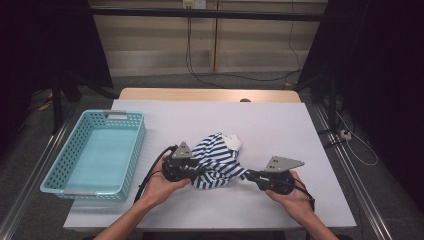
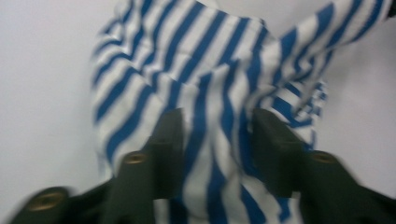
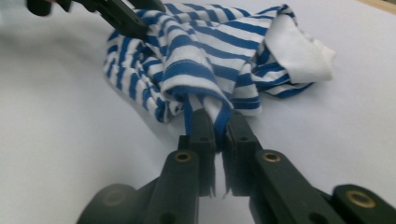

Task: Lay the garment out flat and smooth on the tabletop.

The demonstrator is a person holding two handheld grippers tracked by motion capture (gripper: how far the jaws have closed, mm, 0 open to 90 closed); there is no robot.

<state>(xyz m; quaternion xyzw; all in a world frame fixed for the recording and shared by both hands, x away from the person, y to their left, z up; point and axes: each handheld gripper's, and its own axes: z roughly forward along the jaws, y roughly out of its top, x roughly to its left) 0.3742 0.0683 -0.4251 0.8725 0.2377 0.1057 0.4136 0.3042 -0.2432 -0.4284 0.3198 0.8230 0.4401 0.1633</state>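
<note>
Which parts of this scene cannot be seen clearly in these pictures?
- What kind of garment the striped cloth is: crumpled in the high view, cut off by edges in the left gripper view.
- Whether the left claw presses the cloth: blurred there; its jaws stand apart with cloth between.
- Basket inner near wall: hidden by its own rim in the high view.
- Right claw: clear, pinching a cloth edge.
- Small dark thing at the table's far edge: too small.

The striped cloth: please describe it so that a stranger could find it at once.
On the white table, right of the basket, the cloth lies crumpled between the two grippers. It alone has blue and white stripes.
</note>
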